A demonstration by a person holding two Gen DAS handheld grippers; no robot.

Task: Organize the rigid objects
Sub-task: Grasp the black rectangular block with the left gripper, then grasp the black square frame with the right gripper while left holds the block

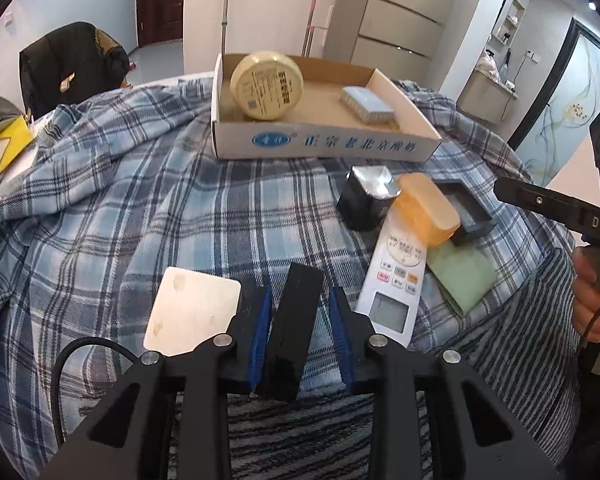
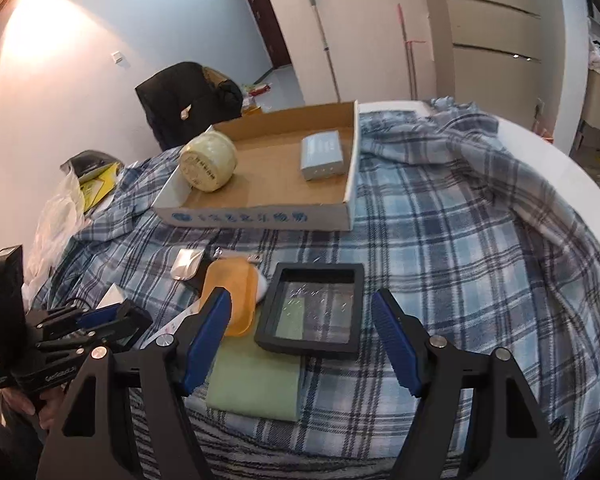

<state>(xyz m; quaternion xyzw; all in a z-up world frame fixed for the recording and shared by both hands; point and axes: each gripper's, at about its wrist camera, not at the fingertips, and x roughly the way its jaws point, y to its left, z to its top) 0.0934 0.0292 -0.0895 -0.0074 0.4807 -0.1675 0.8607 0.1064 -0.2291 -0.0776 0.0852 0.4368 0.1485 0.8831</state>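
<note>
Rigid objects lie scattered over a blue plaid cloth [image 1: 120, 208], and two of them already sit in the shallow cardboard tray [image 1: 324, 146] at the far side: a round cream tin [image 1: 266, 85] tipped on its edge against the left wall, and a small grey-blue box [image 1: 367, 105] lying flat toward the right. Nearer the camera, a black block [image 1: 294, 330] stands between the blue pads [image 1: 259, 330] of the left gripper [image 1: 298, 332]; the left pad touches its side, while a sliver of cloth shows between the block and the right pad, so whether it is truly pinched I cannot tell. Just left of that gripper lies a white card [image 1: 192, 312]. To its right a white remote [image 1: 396, 280] rests flat, with an orange translucent case [image 1: 426, 208] lying across its far end, a dark cube with a silvery top [image 1: 366, 200] beside the case, and a pale green pad [image 1: 462, 276] on the other side. The right gripper [image 2: 306, 344] hangs with its jaws spread wide (nothing touches either pad), and a black frame [image 2: 314, 308] with a clear window lies on the cloth between and just beyond them, one corner overlapping the green pad.
</note>
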